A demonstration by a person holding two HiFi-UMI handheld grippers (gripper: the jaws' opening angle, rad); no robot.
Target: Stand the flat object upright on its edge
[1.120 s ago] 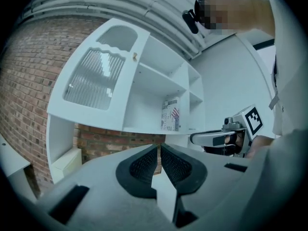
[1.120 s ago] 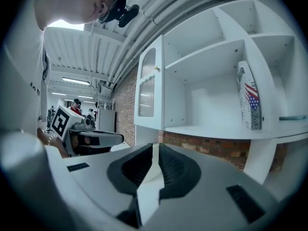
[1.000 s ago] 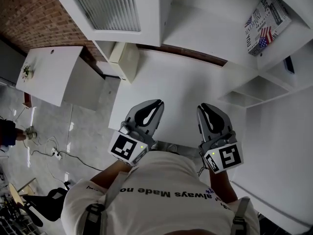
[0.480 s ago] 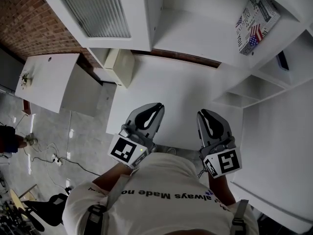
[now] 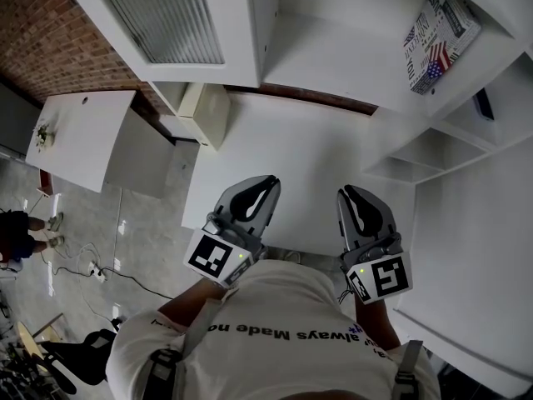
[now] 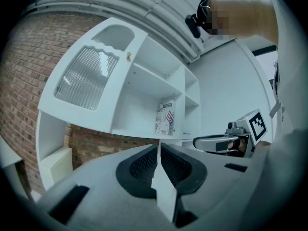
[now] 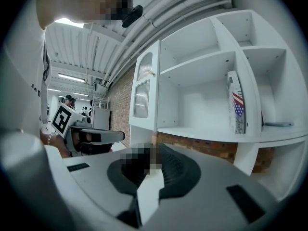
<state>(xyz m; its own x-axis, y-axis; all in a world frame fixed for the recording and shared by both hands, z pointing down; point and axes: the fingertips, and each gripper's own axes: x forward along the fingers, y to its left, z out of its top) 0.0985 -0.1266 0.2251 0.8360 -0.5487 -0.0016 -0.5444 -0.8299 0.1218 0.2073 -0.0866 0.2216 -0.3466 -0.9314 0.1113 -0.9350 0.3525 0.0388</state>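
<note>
White shelving (image 5: 333,57) holds one flag-printed flat object (image 5: 441,32), while the left gripper (image 5: 270,179) and right gripper (image 5: 345,192) both sit closed, empty.

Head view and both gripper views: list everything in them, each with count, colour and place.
Flag-print book: one, white with red and blue, on the upper-right shelf.
Dark flat item: one, black, on the shelf below the book.
Shelf unit: one, white, behind the desk.
Ribbed-glass door: one, white frame, left of the shelves.
Desk: one, white, under the grippers.
Side table: one, white, far left.
Brick wall: red-brown, upper left.
Cables: several, pale, on the grey floor at left.
Left gripper: one, grey, shut, empty.
Right gripper: one, grey, shut, empty.
</note>
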